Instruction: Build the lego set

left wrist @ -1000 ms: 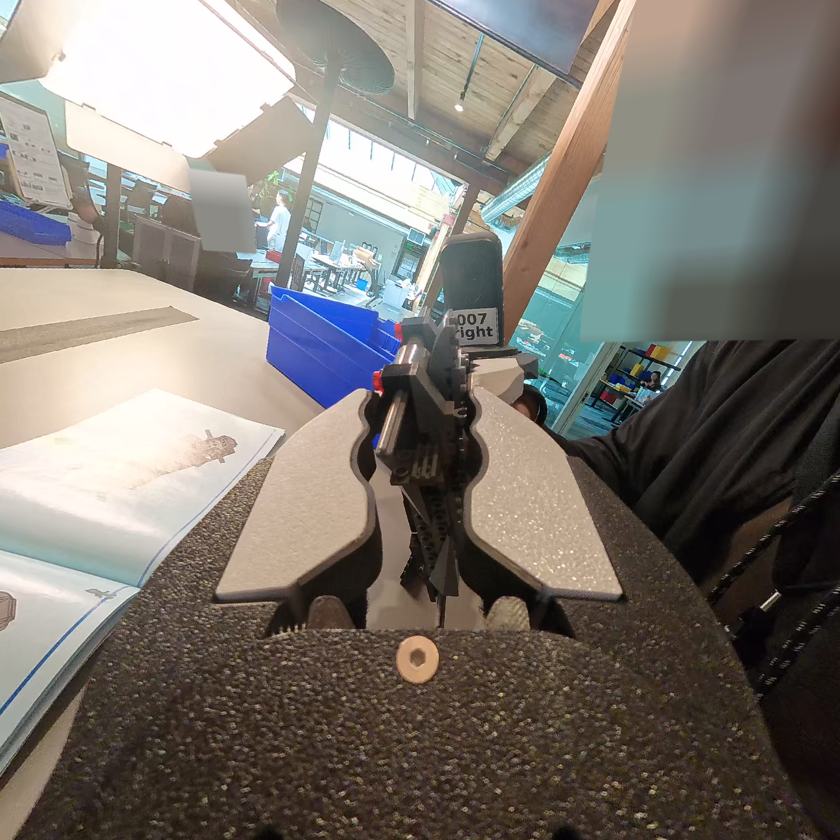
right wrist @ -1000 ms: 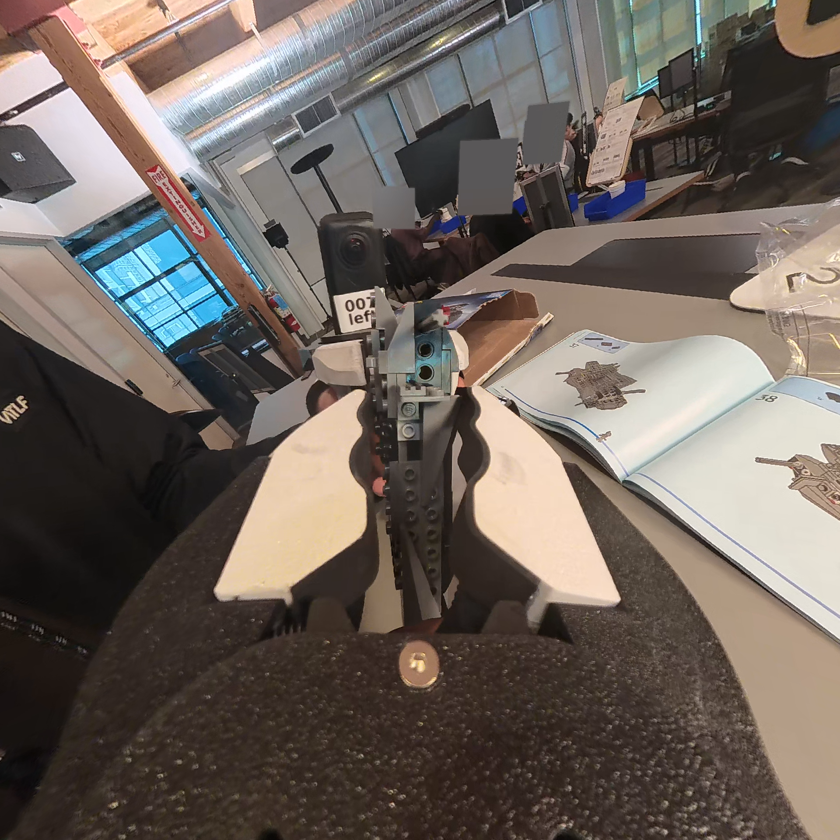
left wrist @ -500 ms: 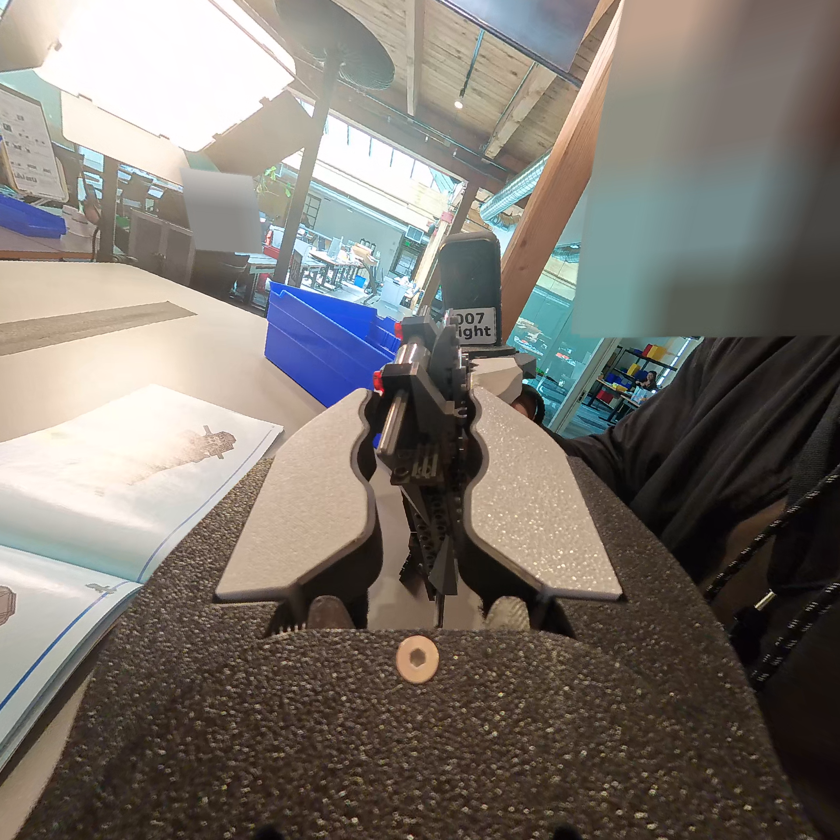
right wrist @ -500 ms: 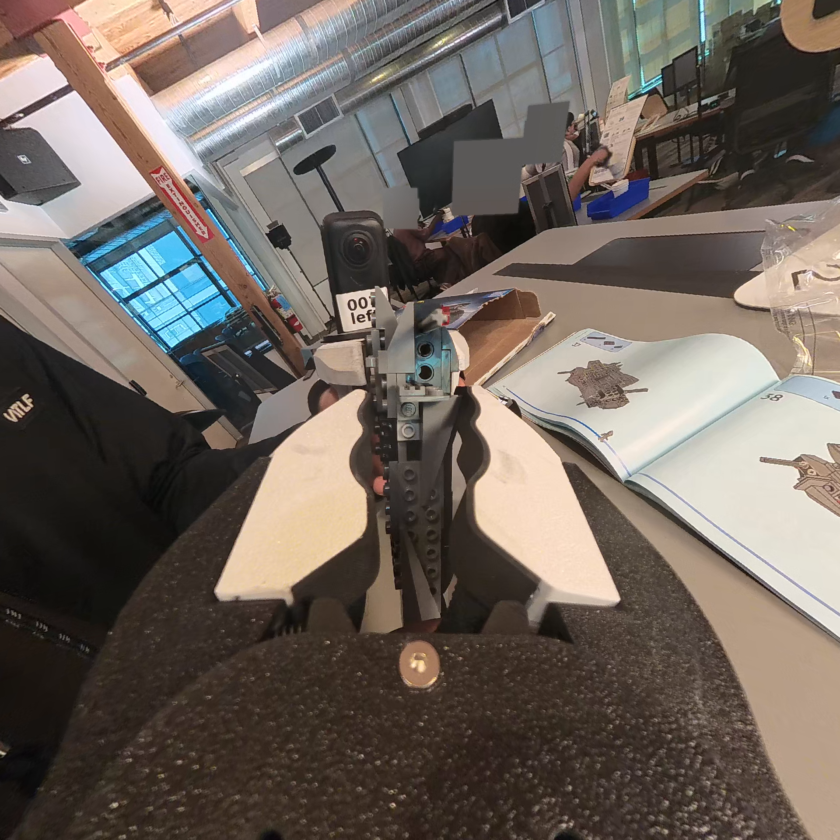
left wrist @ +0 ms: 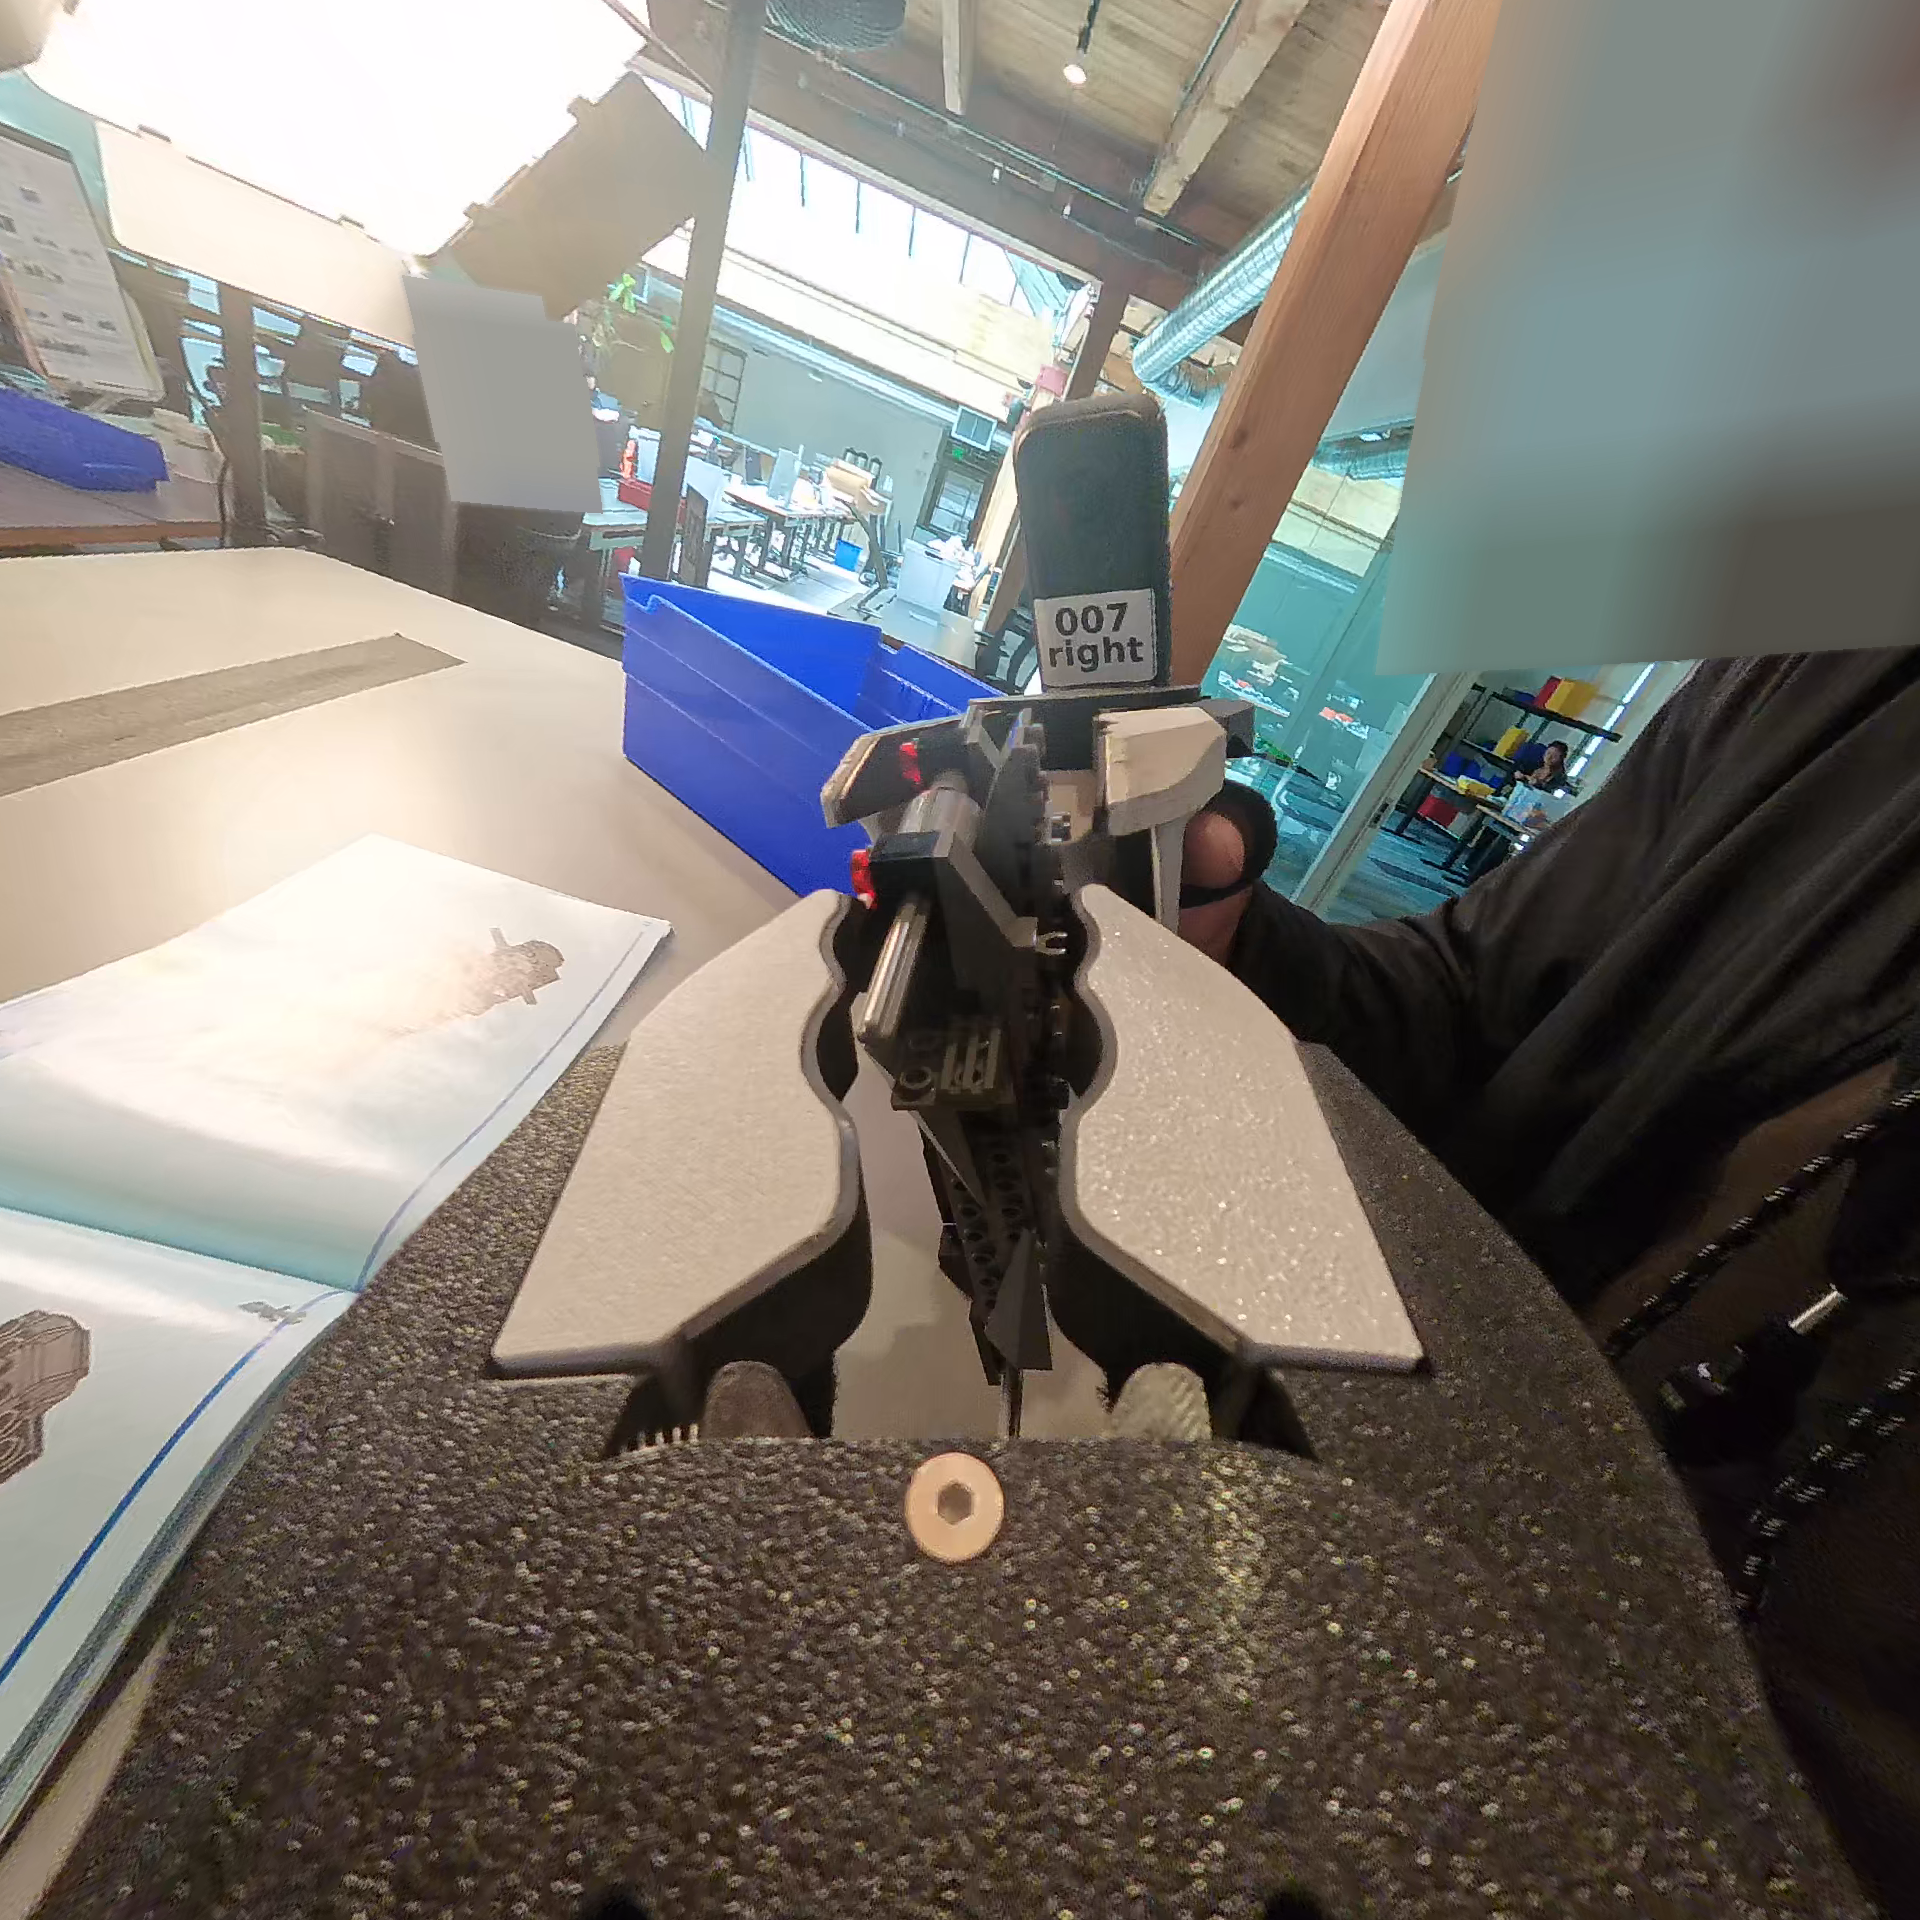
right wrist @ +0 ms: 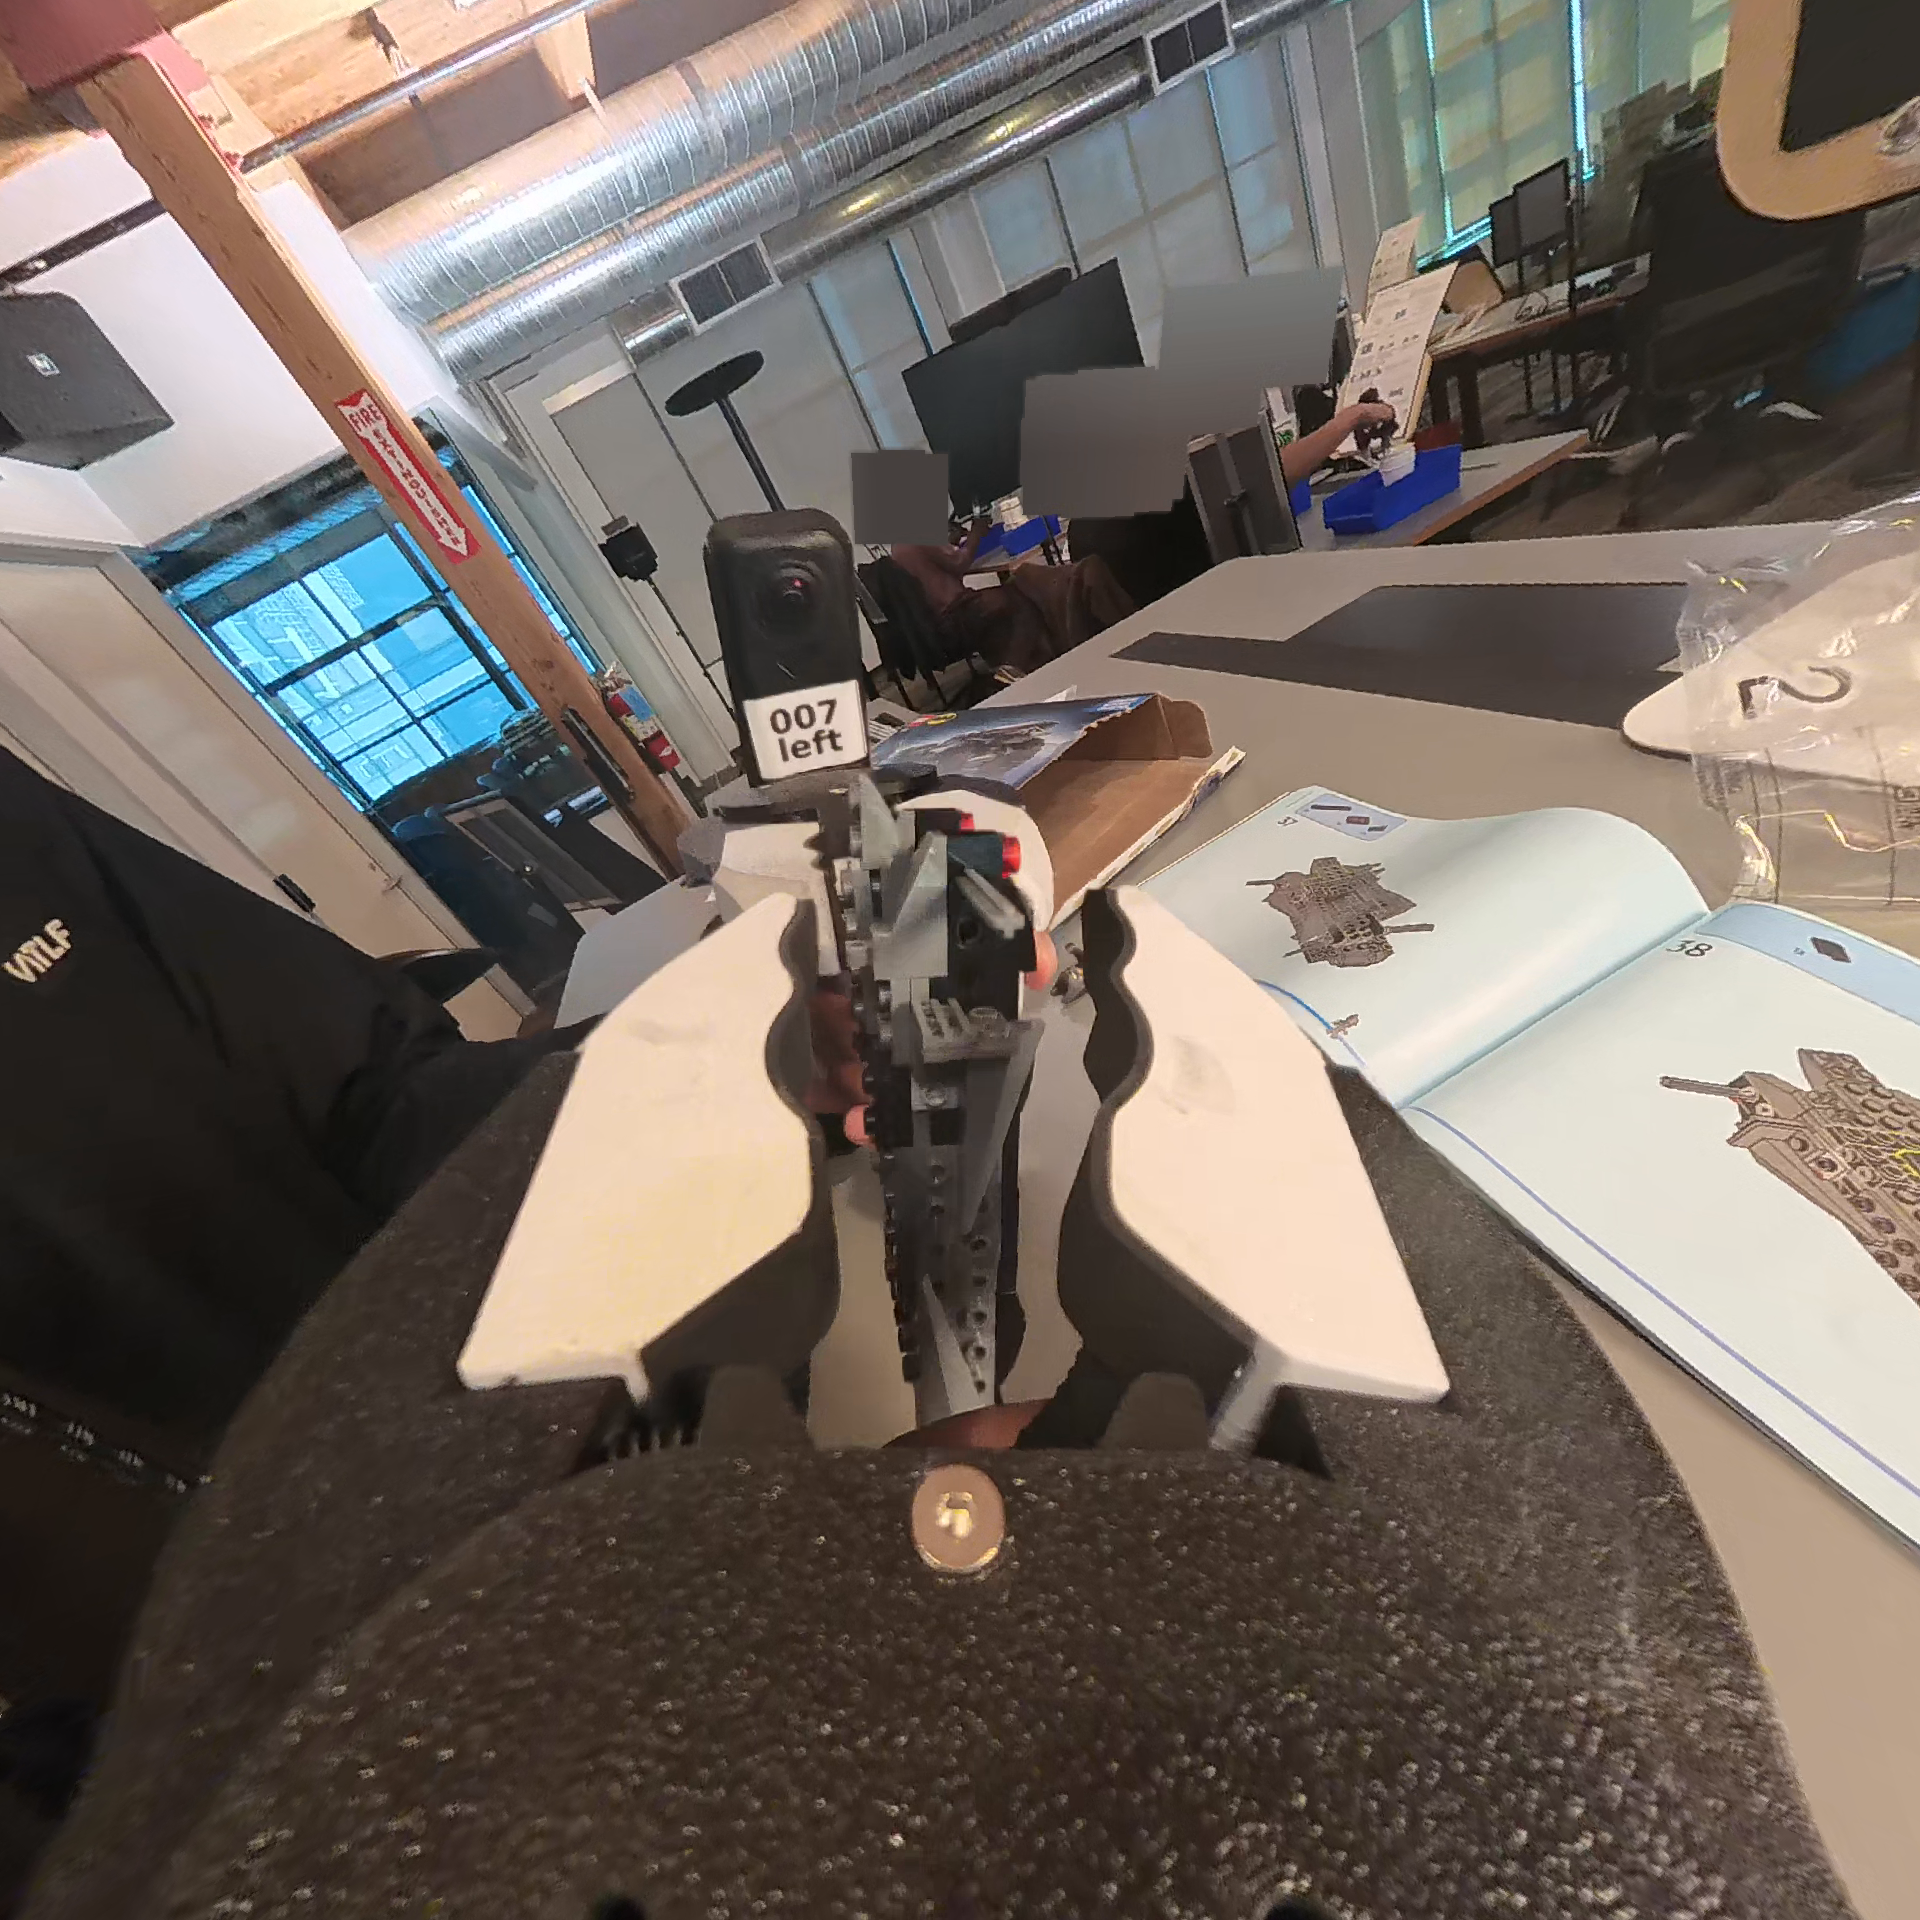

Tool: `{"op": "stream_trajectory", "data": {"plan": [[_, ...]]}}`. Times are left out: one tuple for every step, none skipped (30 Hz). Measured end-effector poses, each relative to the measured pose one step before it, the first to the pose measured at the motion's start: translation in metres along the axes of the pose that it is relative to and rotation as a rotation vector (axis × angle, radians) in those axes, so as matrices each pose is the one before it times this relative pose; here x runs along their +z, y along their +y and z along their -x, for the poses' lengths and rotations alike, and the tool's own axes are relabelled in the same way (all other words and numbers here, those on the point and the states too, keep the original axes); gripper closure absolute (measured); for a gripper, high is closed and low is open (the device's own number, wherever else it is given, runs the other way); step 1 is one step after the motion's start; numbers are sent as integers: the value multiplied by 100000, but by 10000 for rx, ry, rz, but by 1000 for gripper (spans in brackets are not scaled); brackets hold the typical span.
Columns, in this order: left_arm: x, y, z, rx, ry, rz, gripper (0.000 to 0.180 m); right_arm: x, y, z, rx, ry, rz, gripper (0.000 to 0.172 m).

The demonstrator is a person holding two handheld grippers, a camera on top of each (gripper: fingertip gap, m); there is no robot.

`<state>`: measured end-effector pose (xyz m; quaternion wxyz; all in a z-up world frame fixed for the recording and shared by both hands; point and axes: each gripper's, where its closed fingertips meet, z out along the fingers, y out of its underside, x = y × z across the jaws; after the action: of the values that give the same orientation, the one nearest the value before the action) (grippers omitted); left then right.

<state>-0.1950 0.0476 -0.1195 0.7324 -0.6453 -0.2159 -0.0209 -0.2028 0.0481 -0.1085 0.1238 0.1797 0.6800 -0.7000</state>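
Observation:
A grey and black brick model [left wrist: 966, 997] with small red studs sits between my left gripper's [left wrist: 961, 914] pads, which are shut on it above the table. The right gripper [left wrist: 1013, 774] faces it from the far side, its fingers spread around the model's far end. In the right wrist view my right gripper [right wrist: 945, 914] is open. Its right finger [right wrist: 1153, 997] stands clear of the model [right wrist: 935, 1039], with table showing in the gap. The left gripper [right wrist: 883, 862] grips the model's far end there.
An open instruction booklet [left wrist: 312, 1039] lies on the grey table [left wrist: 312, 748], also in the right wrist view [right wrist: 1558, 987]. A blue bin [left wrist: 748, 727], an opened cardboard box [right wrist: 1091, 769] and a clear plastic bag [right wrist: 1818, 727] stand around. A person's black sleeve [left wrist: 1558, 987] is close. Left and right tips are no more than a few centimetres apart.
My right gripper's fingers have opened and let go of the model. The left gripper keeps its hold, and the model has turned a little in the views.

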Motion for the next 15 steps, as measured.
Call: {"op": "stream_trajectory", "data": {"plan": [[127,117,-105,-16,55,49,143,71,83,78,28,-25,20,123],[113,102,-73,5,32,36,143,61,77,78,15,-30,6,124],[111,96,-77,13,30,36,143,43,86,50,-6,-10,17,127],[94,54,-71,12,25,22,143,38,83,-4,-14,23,25,129],[54,19,-44,23,4,4,143,3,35,45,-15,-11,4,131],[19,-1,26,14,-30,-8,143,-9,-26,98,-5,-45,-35,134],[-7,-11,-10,13,2,-12,143,2,-5,29,-12,13,-23,135],[-26,-22,-26,12,15,-11,143,2,13,32,-25,3,-9,135],[-7,-12,-25,44,-10,5,143,-1,12,28,-23,-6,-3,135],[-4,-11,-14,62,-21,10,143,-16,0,31,-24,-17,-9,135],[7,-13,-55,50,-4,5,143,-17,1,50,-24,-32,-8,136],[2,-2,-52,34,13,7,143,-12,-3,57,-33,-28,-1,136],[-15,-8,-40,37,9,4,143,-5,9,41,-48,-9,2,136],[-10,0,-11,8,1,13,143,3,-4,11,-33,4,-8,136],[2,-3,1,-1,-1,-3,143,-8,-3,4,-8,-8,-19,136]]}}
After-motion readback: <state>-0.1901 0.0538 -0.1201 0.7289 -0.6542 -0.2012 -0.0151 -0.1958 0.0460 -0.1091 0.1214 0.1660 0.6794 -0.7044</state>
